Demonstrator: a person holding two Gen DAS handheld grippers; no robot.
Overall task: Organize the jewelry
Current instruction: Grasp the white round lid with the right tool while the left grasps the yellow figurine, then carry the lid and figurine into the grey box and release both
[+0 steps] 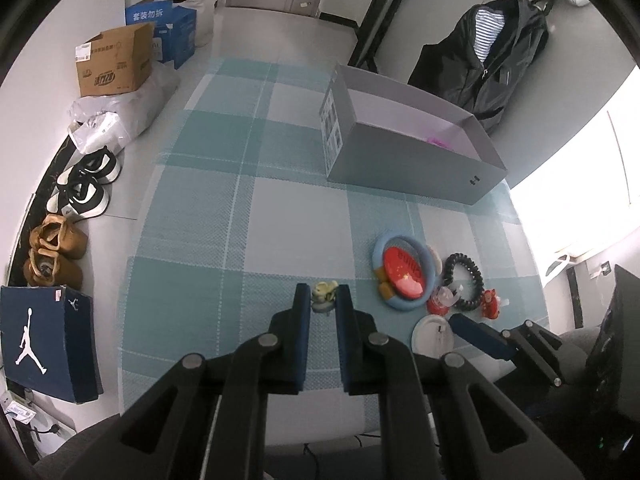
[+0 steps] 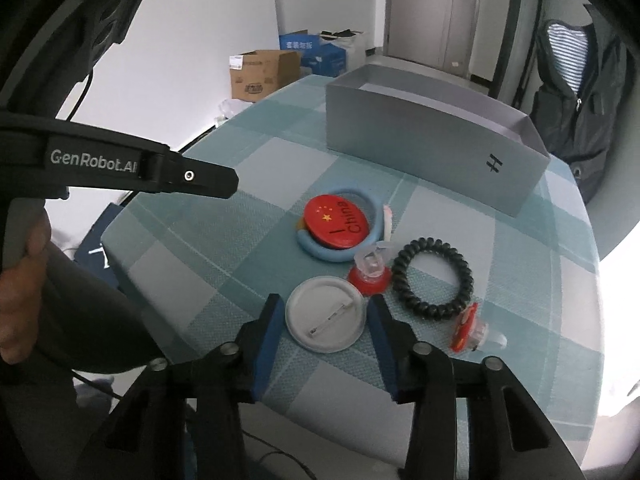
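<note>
My left gripper (image 1: pixel 323 300) is shut on a small pale yellow-green charm (image 1: pixel 323 295) held above the checked tablecloth (image 1: pixel 224 216). My right gripper (image 2: pixel 326 312) is open with its jaws either side of a white pin badge (image 2: pixel 325 318) lying face down; the badge also shows in the left wrist view (image 1: pixel 430 330). Beyond lie a red "China" badge (image 2: pixel 335 221) on a light blue bracelet (image 2: pixel 320 250), a black coil hair tie (image 2: pixel 432 278), a red-based clear charm (image 2: pixel 370 274) and a red clip (image 2: pixel 466 326). The open grey box (image 2: pixel 432 148) stands behind; something pink (image 1: pixel 438 142) lies inside.
The table's front edge runs just under both grippers. On the floor at left are shoes (image 1: pixel 86 186), a cardboard box (image 1: pixel 114 60) and a navy Jordan shoebox (image 1: pixel 44 342). A dark jacket (image 1: pixel 484 56) hangs behind the grey box.
</note>
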